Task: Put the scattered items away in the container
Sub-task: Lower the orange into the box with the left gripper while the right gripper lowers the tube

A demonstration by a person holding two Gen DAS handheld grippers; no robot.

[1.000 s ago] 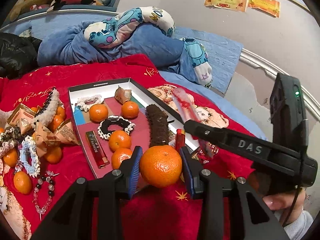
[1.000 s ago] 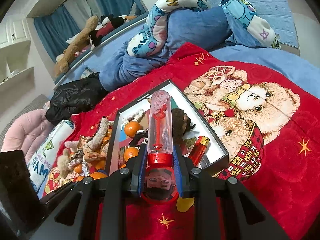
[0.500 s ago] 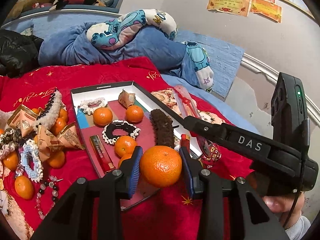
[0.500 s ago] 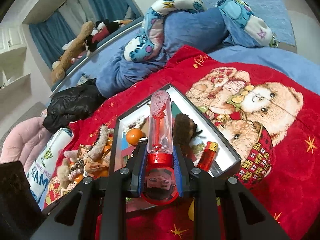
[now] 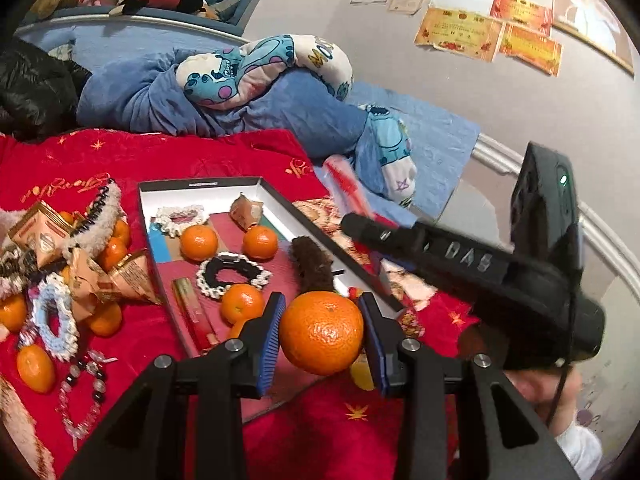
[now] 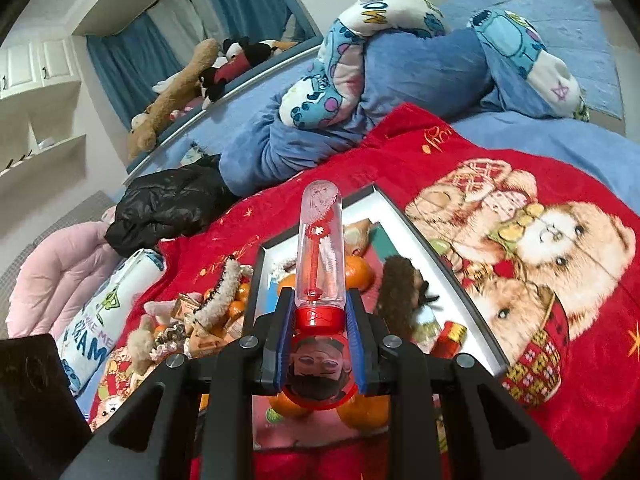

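The left hand-held gripper clamps a tangerine above the near end of the open box on the red blanket, while the right hand-held gripper grips a clear red-capped tube over the same box.

The left gripper clamps a tangerine above the box's near end. Inside the box lie tangerines, a black-and-white scrunchie and a brown hair clip. The right gripper crosses at right, blurred.
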